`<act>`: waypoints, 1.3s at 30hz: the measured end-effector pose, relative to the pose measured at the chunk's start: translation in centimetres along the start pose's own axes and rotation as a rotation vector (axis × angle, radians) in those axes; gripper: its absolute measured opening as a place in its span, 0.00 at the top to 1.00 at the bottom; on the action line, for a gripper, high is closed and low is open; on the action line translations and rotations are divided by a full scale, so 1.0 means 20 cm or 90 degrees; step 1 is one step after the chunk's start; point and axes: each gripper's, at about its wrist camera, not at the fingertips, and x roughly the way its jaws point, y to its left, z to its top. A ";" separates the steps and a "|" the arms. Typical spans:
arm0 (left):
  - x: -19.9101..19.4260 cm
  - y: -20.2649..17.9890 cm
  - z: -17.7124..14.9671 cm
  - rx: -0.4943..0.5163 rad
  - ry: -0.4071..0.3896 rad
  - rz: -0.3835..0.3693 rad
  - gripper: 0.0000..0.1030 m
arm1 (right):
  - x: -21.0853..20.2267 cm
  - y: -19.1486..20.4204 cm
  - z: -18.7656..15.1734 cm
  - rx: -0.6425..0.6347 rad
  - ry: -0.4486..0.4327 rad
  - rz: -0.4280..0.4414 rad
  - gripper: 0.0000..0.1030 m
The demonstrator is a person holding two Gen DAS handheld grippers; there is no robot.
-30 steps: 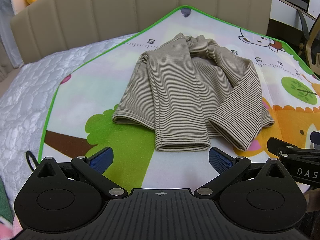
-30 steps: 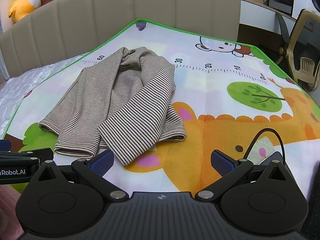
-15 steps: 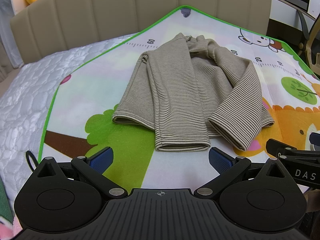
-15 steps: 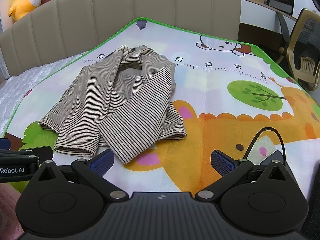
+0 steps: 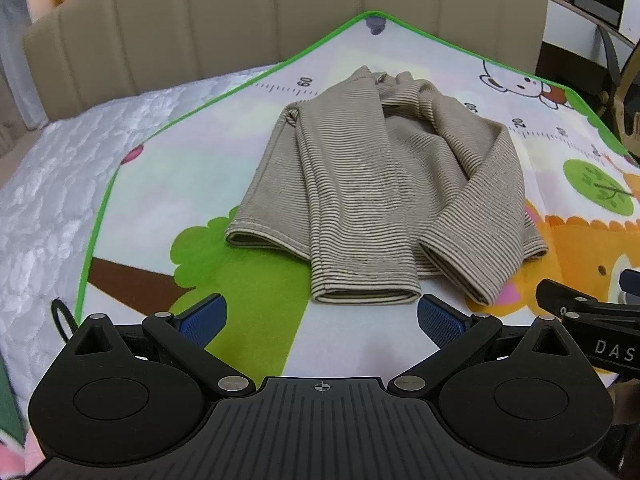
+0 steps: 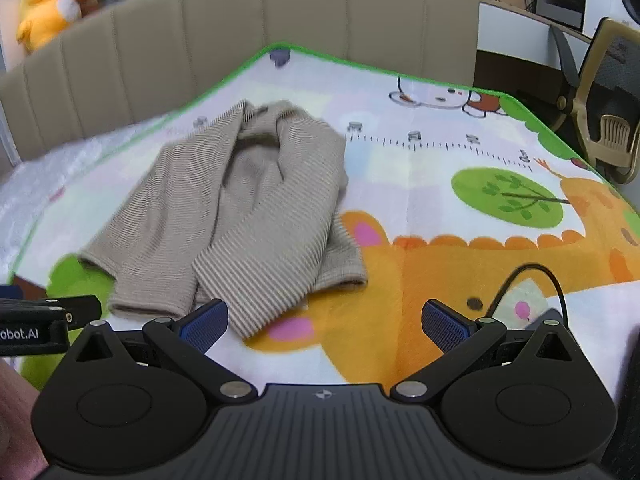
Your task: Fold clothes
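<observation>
Striped top (image 5: pixel 384 196) lying on cartoon play mat (image 5: pixel 192 184), sleeves folded inward; left gripper (image 5: pixel 320 316) wide open, just short of hem.

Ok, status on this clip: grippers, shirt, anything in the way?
Left gripper open, empty. Right gripper open, empty. Striped shirt on mat, sleeves folded in, untouched. Nothing in the way.

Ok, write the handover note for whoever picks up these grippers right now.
Left gripper: jaws open, empty, just short of the near cuff.
Right gripper: jaws open, empty, beside the other sleeve's end.
Striped top: lies on the play mat on the bed.
Done: both sleeves folded in over the body.
Left: fold the body into a compact stack.
</observation>
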 end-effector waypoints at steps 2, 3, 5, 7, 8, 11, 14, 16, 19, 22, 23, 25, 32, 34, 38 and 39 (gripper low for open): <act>-0.01 0.04 0.04 -0.027 -0.022 -0.032 0.00 | -0.02 -0.04 0.02 0.018 -0.029 0.023 0.00; -0.01 0.05 0.07 -0.041 -0.034 -0.048 0.00 | -0.03 -0.06 0.02 0.026 -0.052 0.037 0.00; -0.01 0.08 0.12 -0.058 -0.062 -0.074 0.00 | -0.03 -0.08 0.02 0.032 -0.094 0.056 0.00; 0.02 0.07 0.18 -0.022 -0.078 -0.056 0.00 | 0.00 -0.07 0.05 0.013 -0.095 0.052 0.00; 0.04 0.05 0.21 0.005 -0.086 -0.037 0.00 | 0.03 -0.07 0.06 0.012 -0.091 0.056 0.00; 0.09 0.01 0.29 0.071 -0.129 0.006 0.00 | 0.13 -0.08 0.10 0.009 -0.077 0.067 0.00; 0.20 -0.02 0.35 0.139 -0.101 0.002 0.00 | 0.24 -0.05 0.13 -0.029 -0.051 0.073 0.00; 0.29 -0.01 0.38 0.166 -0.065 -0.016 0.00 | 0.33 -0.02 0.15 -0.061 -0.032 0.081 0.00; 0.46 0.04 0.41 0.164 -0.016 -0.020 0.00 | 0.47 0.01 0.18 -0.106 -0.005 0.092 0.00; 0.66 0.11 0.43 0.121 0.045 -0.024 0.00 | 0.62 -0.01 0.27 -0.074 0.008 0.119 0.00; 0.73 0.13 0.44 0.104 0.075 -0.030 0.00 | 0.68 -0.03 0.29 -0.057 0.027 0.134 0.00; 0.84 0.16 0.42 0.082 0.122 -0.032 0.00 | 0.81 -0.07 0.32 -0.015 0.086 0.156 0.00; 0.89 0.18 0.38 0.032 0.167 -0.064 0.00 | 0.92 -0.08 0.35 -0.058 0.189 0.177 0.01; 0.87 0.16 0.36 0.036 0.179 -0.073 0.03 | 0.88 -0.07 0.32 -0.110 0.173 0.161 0.14; 0.76 0.03 0.30 0.086 0.227 -0.131 0.15 | 0.76 -0.15 0.29 -0.119 0.176 0.168 0.46; 0.73 0.00 0.27 0.098 0.240 -0.147 0.16 | 0.74 -0.17 0.28 -0.117 0.187 0.171 0.54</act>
